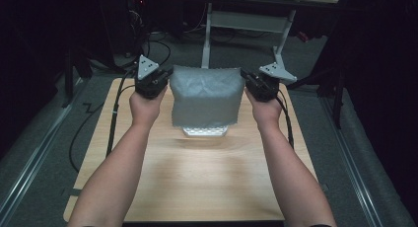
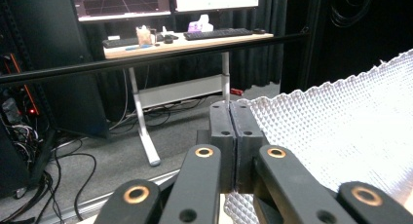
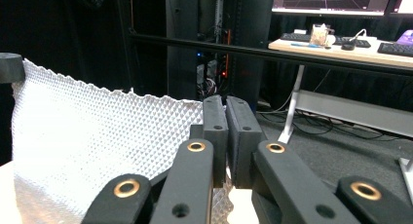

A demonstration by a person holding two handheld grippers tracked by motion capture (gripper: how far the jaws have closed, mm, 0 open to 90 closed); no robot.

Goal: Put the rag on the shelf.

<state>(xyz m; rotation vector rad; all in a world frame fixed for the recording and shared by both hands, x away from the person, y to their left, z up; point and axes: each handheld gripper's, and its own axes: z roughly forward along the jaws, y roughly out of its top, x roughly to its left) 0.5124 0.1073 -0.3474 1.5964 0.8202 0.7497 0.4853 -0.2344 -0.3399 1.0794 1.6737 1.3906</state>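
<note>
Holding a waffle-textured cloth (image 1: 206, 96) stretched above the surface's (image 1: 207, 177) far edge.

High view: each claw pinched a top corner. Left claw (image 2: 229, 107) view, right claw (image 3: 225, 101) view: jaws clamped on cloth; even tension seemed wise.

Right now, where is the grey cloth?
In the high view the grey cloth hangs above the far half of the wooden table, stretched between the left gripper and right gripper, each clamping a top corner.
</note>
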